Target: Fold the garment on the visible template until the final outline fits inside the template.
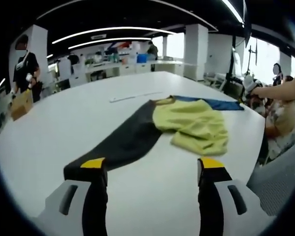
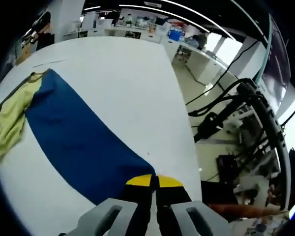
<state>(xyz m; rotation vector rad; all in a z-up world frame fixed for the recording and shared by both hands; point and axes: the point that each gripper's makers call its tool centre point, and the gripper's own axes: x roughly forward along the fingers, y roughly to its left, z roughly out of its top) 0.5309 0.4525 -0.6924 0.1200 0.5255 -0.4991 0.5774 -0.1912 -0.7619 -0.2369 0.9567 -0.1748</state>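
Observation:
A long garment lies on the white table (image 1: 64,123). It has a black part (image 1: 123,142) nearest me, a bunched yellow-green middle (image 1: 196,125) and a blue part (image 1: 216,103) running to the far right. My left gripper (image 1: 152,164) hovers open just short of the black end, nothing between its yellow-tipped jaws. In the right gripper view the blue part (image 2: 83,142) stretches flat from the yellow-green cloth (image 2: 12,118) to my right gripper (image 2: 155,181), whose jaws are shut at the blue corner near the table edge. That gripper (image 1: 250,86) is held in a person's hand at the right.
A thin pale strip (image 1: 132,96) lies on the table beyond the garment. A person in black (image 1: 24,69) stands at the far left by a cardboard box. Work benches (image 1: 118,64) line the back. Cables and stands (image 2: 236,113) crowd the floor past the table's right edge.

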